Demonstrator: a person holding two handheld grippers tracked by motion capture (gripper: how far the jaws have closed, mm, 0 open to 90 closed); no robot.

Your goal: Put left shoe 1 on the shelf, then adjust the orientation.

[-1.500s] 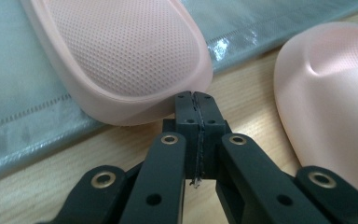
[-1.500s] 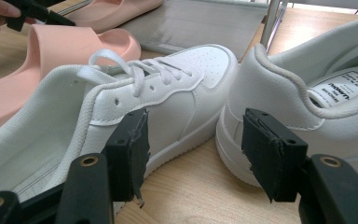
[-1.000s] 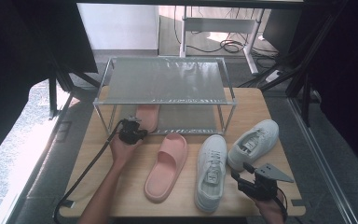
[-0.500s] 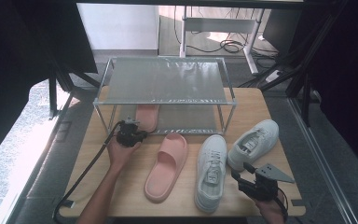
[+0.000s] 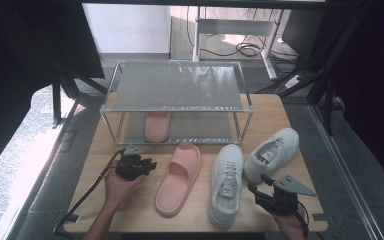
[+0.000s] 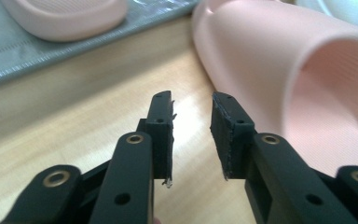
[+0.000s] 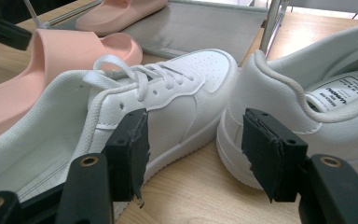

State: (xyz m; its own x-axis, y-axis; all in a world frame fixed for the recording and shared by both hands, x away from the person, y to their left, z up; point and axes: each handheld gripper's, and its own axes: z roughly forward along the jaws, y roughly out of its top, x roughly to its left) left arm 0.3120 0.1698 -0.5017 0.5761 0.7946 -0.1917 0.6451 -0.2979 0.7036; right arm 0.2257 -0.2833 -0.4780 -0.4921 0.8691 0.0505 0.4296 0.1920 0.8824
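One pink slipper [image 5: 157, 126] lies on the lower shelf of the metal rack [image 5: 177, 84]; its mate [image 5: 179, 177] rests on the wooden table in front. My left gripper [image 5: 151, 165] hovers low just left of that mate, and its jaws have just been opening with nothing between them. In the left gripper view the gripper [image 6: 192, 106] points past the near slipper [image 6: 307, 84] toward the shelved one [image 6: 65, 14]. My right gripper [image 5: 256, 192] stands open beside two white sneakers [image 5: 226, 182] [image 5: 272, 154]. Its own view shows the gripper [image 7: 191, 133] empty, facing the gap between the sneakers [image 7: 168, 102] [image 7: 317, 93].
The rack's top shelf carries nothing. The table [image 5: 95, 165] ends close behind both hands, and a cable trails from the left gripper off its near left corner. Beyond the table are a desk frame and floor cables.
My left gripper has pulled back from the rack's lower shelf toward the near edge and its jaws have parted. The shelved slipper stays put. The right gripper has not moved.
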